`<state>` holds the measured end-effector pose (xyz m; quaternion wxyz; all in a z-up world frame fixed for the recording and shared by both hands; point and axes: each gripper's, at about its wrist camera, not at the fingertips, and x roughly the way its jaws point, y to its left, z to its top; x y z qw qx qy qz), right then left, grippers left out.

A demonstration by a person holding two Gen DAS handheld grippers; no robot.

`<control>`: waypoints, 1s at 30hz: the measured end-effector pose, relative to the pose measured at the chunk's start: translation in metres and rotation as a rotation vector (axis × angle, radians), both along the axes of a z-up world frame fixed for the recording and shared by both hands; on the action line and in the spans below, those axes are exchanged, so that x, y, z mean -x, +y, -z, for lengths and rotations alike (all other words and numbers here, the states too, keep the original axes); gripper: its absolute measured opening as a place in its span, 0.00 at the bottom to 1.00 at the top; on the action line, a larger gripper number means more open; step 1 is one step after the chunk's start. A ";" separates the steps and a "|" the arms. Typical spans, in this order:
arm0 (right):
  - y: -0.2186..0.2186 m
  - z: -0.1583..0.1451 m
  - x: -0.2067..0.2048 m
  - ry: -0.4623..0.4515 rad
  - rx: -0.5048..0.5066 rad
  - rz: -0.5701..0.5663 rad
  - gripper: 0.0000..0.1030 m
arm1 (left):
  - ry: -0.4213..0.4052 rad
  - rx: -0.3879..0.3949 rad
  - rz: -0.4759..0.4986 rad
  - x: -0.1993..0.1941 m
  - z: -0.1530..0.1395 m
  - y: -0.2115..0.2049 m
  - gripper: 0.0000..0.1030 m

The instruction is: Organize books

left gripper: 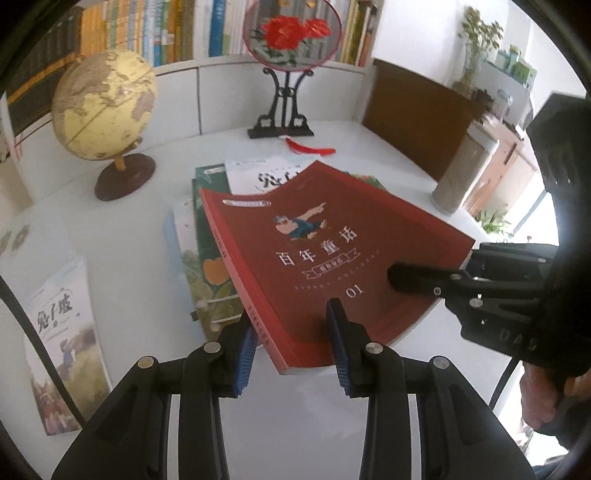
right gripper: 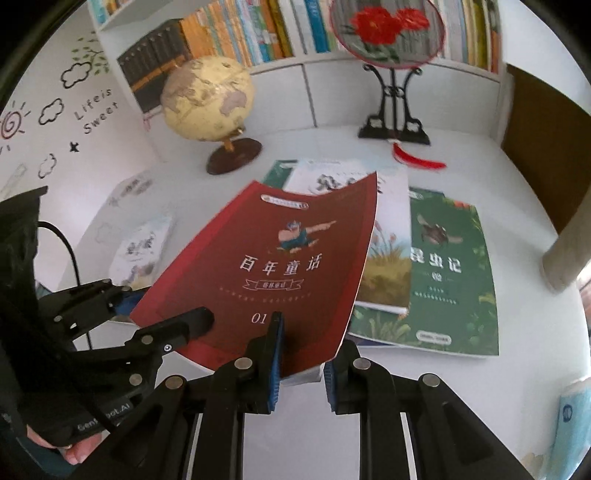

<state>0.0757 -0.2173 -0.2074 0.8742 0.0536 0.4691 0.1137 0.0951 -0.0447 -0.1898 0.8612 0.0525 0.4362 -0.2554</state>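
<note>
White desk (left gripper: 110,236) before a bookshelf (left gripper: 147,29). At the frame's centre, my left gripper (left gripper: 291,343) and right gripper (right gripper: 301,354) each clamp narrowly on the red book's (left gripper: 325,251) near edge, which is tilted above a pile of books (right gripper: 443,266).

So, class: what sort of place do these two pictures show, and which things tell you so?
Probably a study or reading corner. A shelf packed with upright books runs behind a white desk, a globe stands on the desk, and children's books, among them a red book, lie spread there.
</note>
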 end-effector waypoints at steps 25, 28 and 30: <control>0.196 -0.065 -0.014 -0.216 -0.079 -0.268 0.18 | -0.229 -0.061 -0.314 0.021 -0.070 0.189 0.32; 0.224 -0.063 -0.022 -0.218 -0.085 -0.292 0.18 | -0.228 -0.062 -0.346 0.015 -0.064 0.212 0.32; 0.241 -0.057 -0.029 -0.203 -0.089 -0.298 0.18 | -0.225 -0.058 -0.366 0.011 -0.057 0.223 0.32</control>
